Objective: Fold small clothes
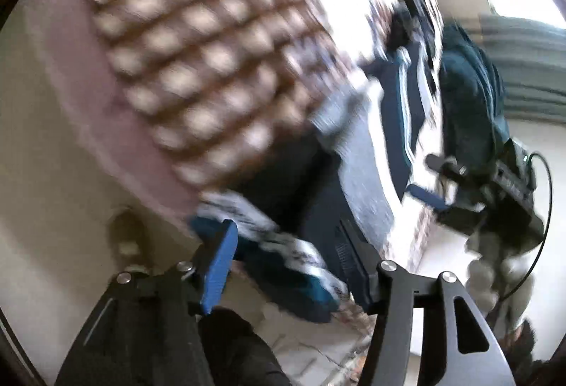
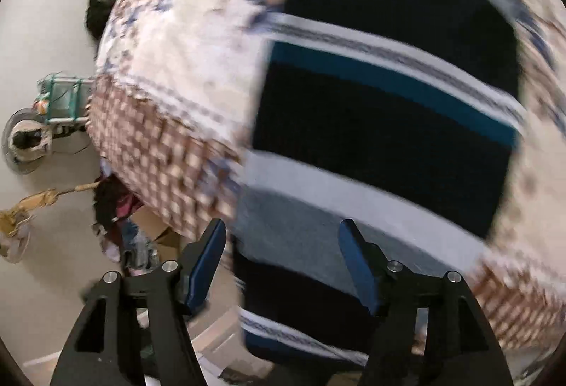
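Both views are blurred. In the right wrist view a striped garment [image 2: 382, 110], banded in black, white, grey and teal, is seen lying flat on a bed cover [image 2: 169, 67] printed in white with a brown checked border. The right claw [image 2: 283, 265] is held open just above the near edge of the garment, its blue pads [image 2: 208, 265] set well apart with nothing between them. Whether the pads touch the cloth cannot be told. Beside the bed, on the pale floor [image 2: 46, 32], some clutter is seen, among it a small teal frame [image 2: 63, 99] and cardboard [image 2: 155, 226].

In the left wrist view the left claw [image 1: 293, 262] is likewise open, and a teal and white patterned edge of cloth [image 1: 283, 262] is seen lying between its fingers; no grip on it is shown. The grey and dark bands of the garment [image 1: 364, 180] run away from that claw across the checked cover [image 1: 198, 60]. Farther off the right claw [image 1: 429, 179] is seen, and behind it a dark teal heap [image 1: 467, 96], too blurred to identify.
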Available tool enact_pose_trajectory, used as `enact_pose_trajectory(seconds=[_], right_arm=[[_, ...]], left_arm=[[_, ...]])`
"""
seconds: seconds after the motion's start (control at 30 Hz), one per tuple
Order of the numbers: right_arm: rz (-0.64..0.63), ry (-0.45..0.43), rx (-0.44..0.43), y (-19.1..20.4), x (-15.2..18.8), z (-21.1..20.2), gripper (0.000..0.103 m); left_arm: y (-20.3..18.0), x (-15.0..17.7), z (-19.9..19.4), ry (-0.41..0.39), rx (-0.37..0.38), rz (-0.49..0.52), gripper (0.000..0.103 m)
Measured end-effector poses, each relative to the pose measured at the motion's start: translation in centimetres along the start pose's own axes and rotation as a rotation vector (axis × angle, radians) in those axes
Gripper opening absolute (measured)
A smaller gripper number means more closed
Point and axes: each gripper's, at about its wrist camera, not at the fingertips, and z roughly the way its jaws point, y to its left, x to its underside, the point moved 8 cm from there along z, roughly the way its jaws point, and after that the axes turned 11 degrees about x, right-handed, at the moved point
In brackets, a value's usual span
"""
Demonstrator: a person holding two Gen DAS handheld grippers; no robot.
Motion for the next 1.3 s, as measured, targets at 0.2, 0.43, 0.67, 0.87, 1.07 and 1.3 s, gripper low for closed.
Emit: enact_pose_trajectory(seconds=[0.2,0.43,0.67,0.87,1.07,1.3], right_arm=[[0.207,0.045,-0.025,-7.7,4.2,1.3,0.068],[0.252,0.02,-0.02,-10.9,4.8,1.7,0.068],[0.205,0.04,-0.018,-9.8,5.3,1.5,0.068],[0.266,0.093,0.022,-11.2,6.1,4.4,0.062],[0.3,0.085,0.012,-11.9,8.2,4.7,0.011],[0.285,0.202,0.128,-13.0,7.9,5.9,0.031]], left_arm=[[-1.8,2.2,3.3,0.071,-0.107,0.177,0.002],[-0.9,1.2,-0.8,-0.02,-0.271,0.281,0.002],[0.9,0.7,-2.0,-0.044,-0.264,0.242,0.002],[0.6,1.6,-1.1,-0.04,-0.254,0.232,0.003],[-0.5,2.0,-1.1,-0.037,-0.264,0.271,0.002],[2.4,2.0,-1.7,-0.055,-0.269,0.211,0.002]])
